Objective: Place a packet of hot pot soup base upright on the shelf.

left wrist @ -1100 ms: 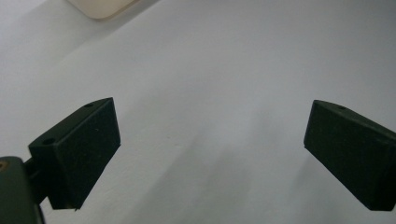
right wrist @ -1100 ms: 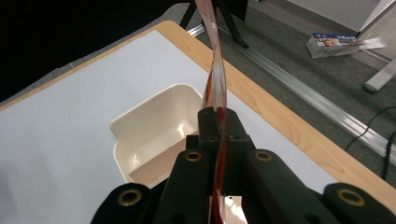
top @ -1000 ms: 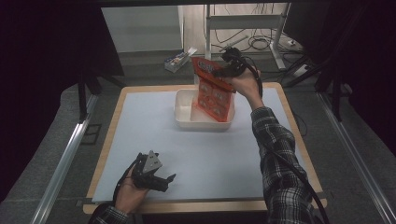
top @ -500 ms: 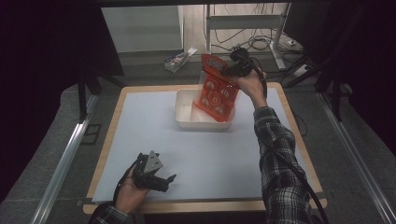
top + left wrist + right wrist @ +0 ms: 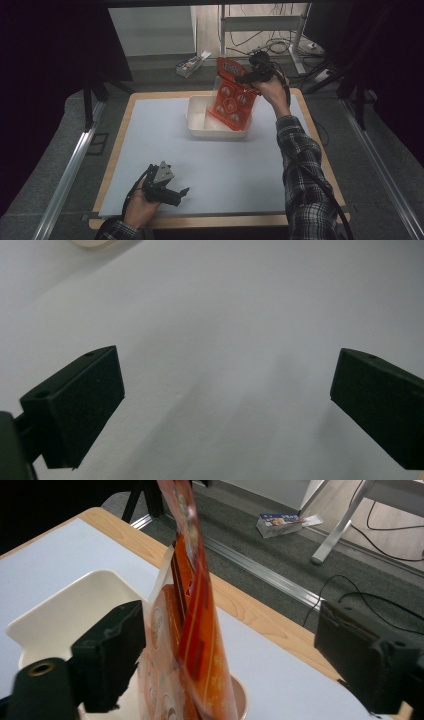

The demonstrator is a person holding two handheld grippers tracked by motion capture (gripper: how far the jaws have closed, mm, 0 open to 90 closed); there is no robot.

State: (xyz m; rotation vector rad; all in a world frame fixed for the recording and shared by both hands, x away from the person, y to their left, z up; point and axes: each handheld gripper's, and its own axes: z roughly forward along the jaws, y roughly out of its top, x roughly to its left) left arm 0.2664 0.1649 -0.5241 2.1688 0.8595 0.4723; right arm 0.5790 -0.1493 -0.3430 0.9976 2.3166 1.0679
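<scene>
The orange packet (image 5: 231, 95) stands tilted in the white tub (image 5: 200, 122) at the far middle of the tabletop (image 5: 150, 140), its lower end down inside the tub and its printed top leaning up and away. It looks like thin, glossy film: light, floppy, likely slick, and apt to crumple or slide if squeezed on a flat face. The sealed top edge seems the stiffest place to take hold, pinched across its thickness.

The right gripper (image 5: 248, 76) sits at that upper edge, the person's forearm raised from the near right and the wrist bent over the tub. In the right gripper view the jaws stand wide apart with the packet (image 5: 192, 630) rising between them, close to the left-hand jaw but not clamped.

The left gripper (image 5: 178, 194) rests low at the near left of the tabletop, its jaws spread over bare white surface and holding nothing.
</scene>
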